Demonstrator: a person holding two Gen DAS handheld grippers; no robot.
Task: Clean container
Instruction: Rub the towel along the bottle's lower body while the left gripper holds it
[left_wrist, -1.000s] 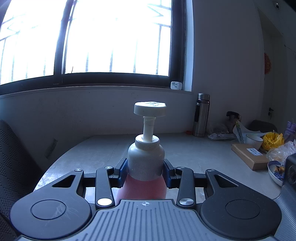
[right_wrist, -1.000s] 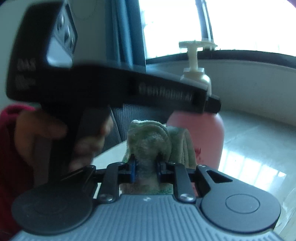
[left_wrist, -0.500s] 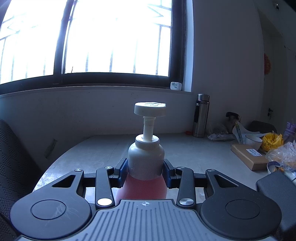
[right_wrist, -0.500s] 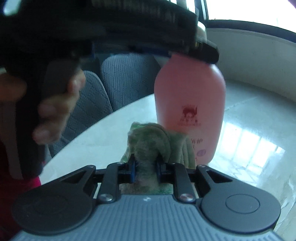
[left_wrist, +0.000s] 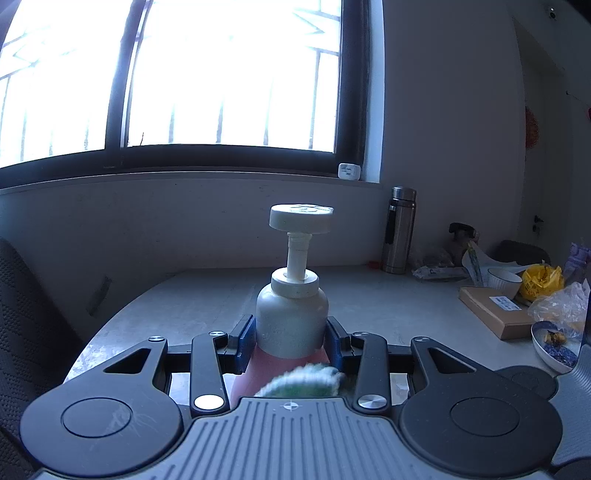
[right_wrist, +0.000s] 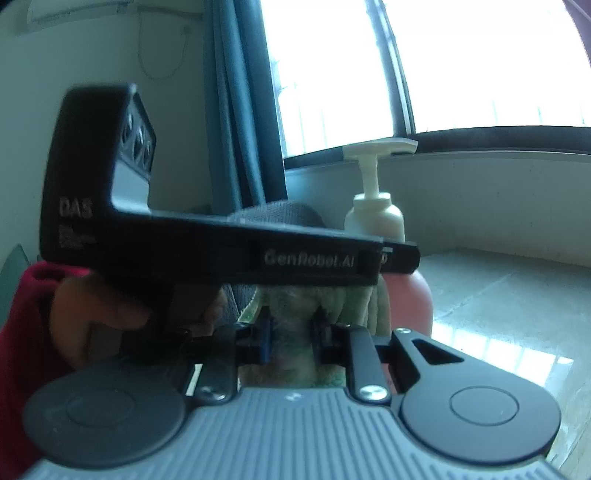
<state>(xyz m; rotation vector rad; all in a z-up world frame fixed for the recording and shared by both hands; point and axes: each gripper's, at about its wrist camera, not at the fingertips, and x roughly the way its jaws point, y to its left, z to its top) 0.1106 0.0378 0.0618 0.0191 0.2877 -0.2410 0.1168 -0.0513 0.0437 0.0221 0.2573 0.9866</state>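
1. Your left tongs are clamped on the pump bottle, one blue pad on each side, right where the white shoulder meets the pink body. So nearly closed, with the bottle filling the gap.
2. The bottle stands upright in that grip, pump head on top, out over the near part of the counter. Can't tell from either view whether its base is touching the counter.
3. Your right tongs are pinched tight on a green cloth. The fabric bunches up above the pads and spills out both sides.
4. That cloth is pressed up against the pink lower body of the bottle. In the left wrist view you can see a fuzzy green edge of it poking in just in front of the bottle, low down by the right pad.
5. Pose: the left tongs point roughly level, slightly down, toward the window wall. In the right wrist view your left hand is wrapped around the handle under the black body, red sleeve behind it.
6. The right tongs come at the bottle from the side, passing just under the left tongs' body. That view is a bit blurry.
7. Background stuff: a steel flask, a cardboard box and a white bowl sit well off on the right of the counter.
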